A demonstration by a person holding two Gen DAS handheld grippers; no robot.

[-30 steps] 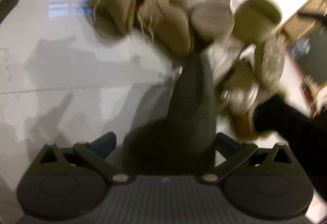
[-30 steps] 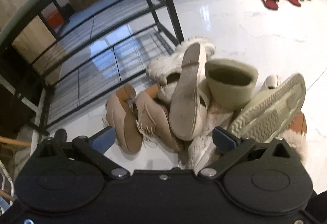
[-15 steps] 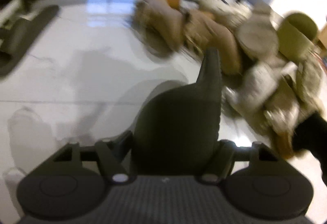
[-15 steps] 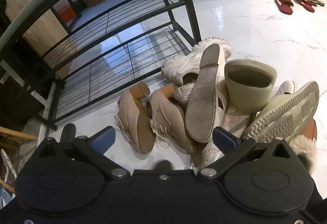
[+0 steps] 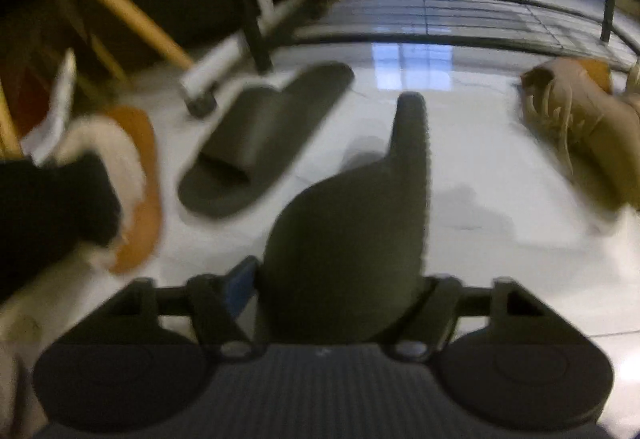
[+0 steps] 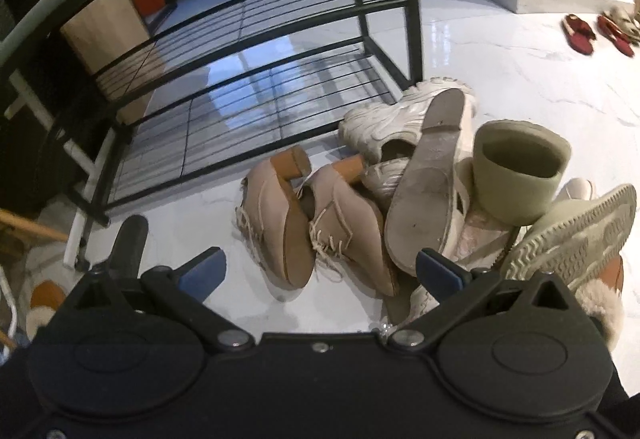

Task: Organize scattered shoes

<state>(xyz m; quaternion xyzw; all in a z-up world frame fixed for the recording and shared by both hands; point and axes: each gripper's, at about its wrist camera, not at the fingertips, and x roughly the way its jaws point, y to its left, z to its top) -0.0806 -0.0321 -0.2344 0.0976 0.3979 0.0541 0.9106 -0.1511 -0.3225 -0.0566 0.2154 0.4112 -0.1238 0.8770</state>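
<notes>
My left gripper is shut on a dark grey slipper, held on edge above the white floor. Its matching slipper lies flat on the floor ahead left, near the rack's leg. My right gripper is open and empty above a pile of shoes: two beige lace-up heeled boots, white sneakers, an upturned pale sole, an olive boot and an olive ridged sole. The flat slipper's tip also shows in the right wrist view.
A black wire shoe rack stands behind the pile, its shelves bare. A fur-lined tan slipper lies at the left. Wooden legs and a white bar stand beside the rack. Red slippers lie far right.
My left gripper has swung left with the dark slipper, away from the pile toward the matching slipper and the rack's left end. The right gripper has lifted slightly, still open.
</notes>
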